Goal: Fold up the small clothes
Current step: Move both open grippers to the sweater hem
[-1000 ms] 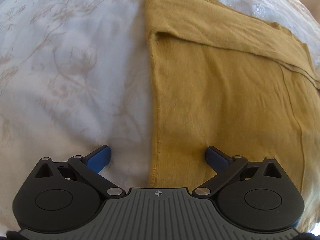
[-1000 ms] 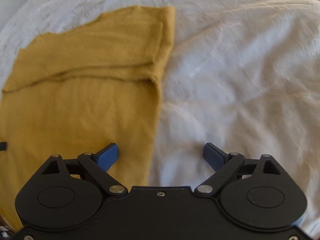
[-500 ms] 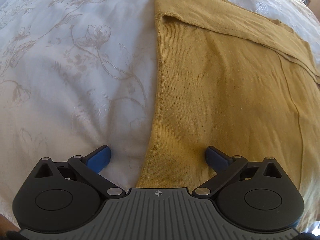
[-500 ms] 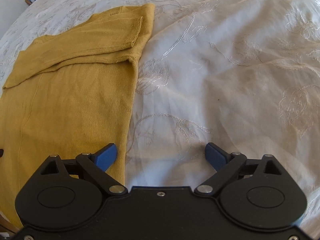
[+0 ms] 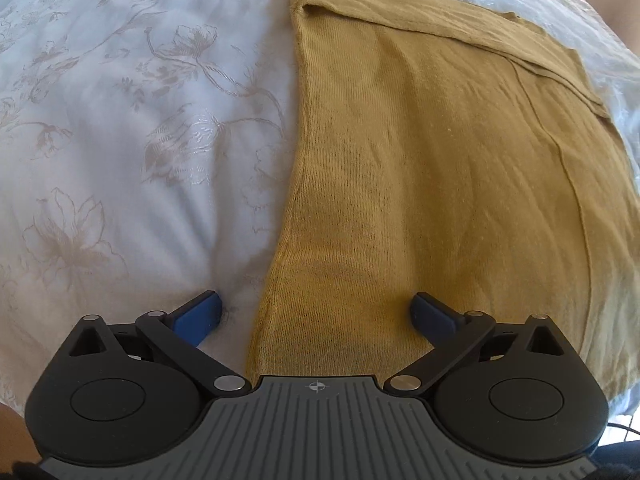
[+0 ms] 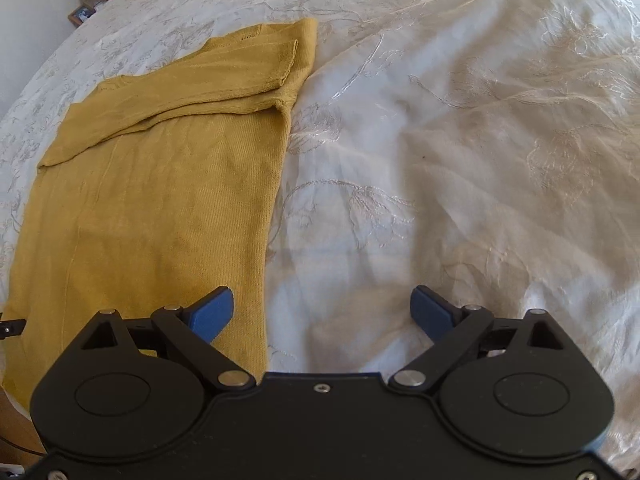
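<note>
Two claws, both spread wide, nothing held. Left claw (image 5: 316, 312) straddles the top's (image 5: 440, 160) left edge near the hem: one finger on the sheet (image 5: 120, 120), one over knit. Right claw (image 6: 322, 306) straddles the right edge. Top's long axis runs toward 12 o'clock, folded sleeve across the far end at 1. Each claw is equally near its corner.

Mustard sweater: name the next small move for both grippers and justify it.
Probably lower and shut both on the near hem. The left gripper and right gripper are open, each straddling a side edge of the mustard sweater, whose sleeves are already folded across the top.
</note>
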